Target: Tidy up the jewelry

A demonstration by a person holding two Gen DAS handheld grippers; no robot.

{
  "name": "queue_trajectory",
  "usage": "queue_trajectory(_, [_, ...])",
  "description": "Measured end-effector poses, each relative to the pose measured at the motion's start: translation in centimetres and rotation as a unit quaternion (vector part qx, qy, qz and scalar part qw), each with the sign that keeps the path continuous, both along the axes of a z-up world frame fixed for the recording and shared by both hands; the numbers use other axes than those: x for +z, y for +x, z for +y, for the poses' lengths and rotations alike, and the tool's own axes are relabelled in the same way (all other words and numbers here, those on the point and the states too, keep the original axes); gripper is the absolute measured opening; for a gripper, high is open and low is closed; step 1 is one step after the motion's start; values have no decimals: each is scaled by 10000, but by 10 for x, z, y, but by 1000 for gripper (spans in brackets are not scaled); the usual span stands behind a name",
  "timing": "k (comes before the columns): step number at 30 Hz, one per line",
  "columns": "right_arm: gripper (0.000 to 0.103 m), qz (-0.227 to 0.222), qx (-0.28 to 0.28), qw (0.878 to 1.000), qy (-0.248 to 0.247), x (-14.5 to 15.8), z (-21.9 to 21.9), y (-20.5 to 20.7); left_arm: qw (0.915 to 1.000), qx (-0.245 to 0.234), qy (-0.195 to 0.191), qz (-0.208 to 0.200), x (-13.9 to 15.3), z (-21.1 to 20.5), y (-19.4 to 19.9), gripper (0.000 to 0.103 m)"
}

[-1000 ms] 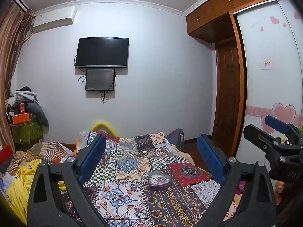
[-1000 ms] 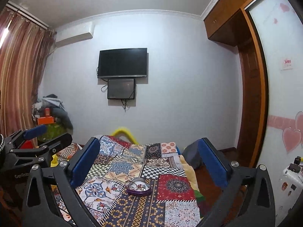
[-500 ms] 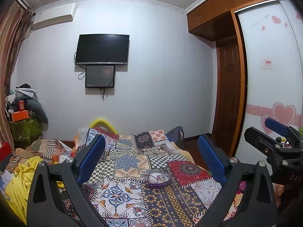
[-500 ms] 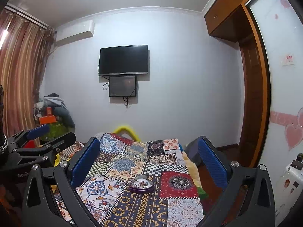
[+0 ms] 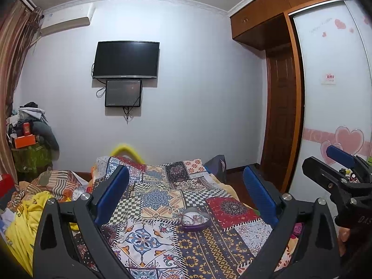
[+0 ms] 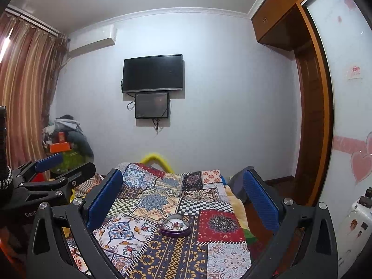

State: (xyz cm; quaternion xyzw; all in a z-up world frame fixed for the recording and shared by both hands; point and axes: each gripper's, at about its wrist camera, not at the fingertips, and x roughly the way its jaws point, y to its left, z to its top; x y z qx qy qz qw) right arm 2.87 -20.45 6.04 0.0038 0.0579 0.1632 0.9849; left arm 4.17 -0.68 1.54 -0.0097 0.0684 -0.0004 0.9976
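Centrally, a heart-shaped jewelry box (image 5: 194, 219) with a clear lid and purple base sits on the patchwork bedspread (image 5: 153, 209), closed as far as can be seen; small trinkets show dimly through the lid, too small to name. In the right wrist view the same box (image 6: 174, 225) lies between the two blue pads, well ahead of them and touching neither; the bedspread (image 6: 176, 251) runs away toward the far wall.

Both tools hover above the bed with nothing between their fingers: the left gripper (image 5: 186, 195) has its jaws spread wide and empty; the right gripper (image 6: 182, 196) is likewise spread wide and empty. Each shows at the edge of the other's view, the right gripper (image 5: 334, 169) at the right side and the left gripper (image 6: 62, 169) at the left side.

Beyond the bed, a dark television (image 5: 126, 60) hangs on the pale wall with a smaller screen (image 5: 123, 93) just below it; an air conditioner (image 5: 66, 22) is mounted high to the left; a wooden door (image 5: 281, 121) stands beside a wardrobe panel with pink hearts (image 5: 344, 139); crumpled clothes (image 5: 25, 214) lie left of the bed.
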Motion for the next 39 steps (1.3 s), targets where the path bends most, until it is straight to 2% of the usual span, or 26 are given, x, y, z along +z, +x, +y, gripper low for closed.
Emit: queue_trajectory(39, [103,153,-29,9999,61,-4,0,5,9999,-114,-21,105,-5,-3,4,102])
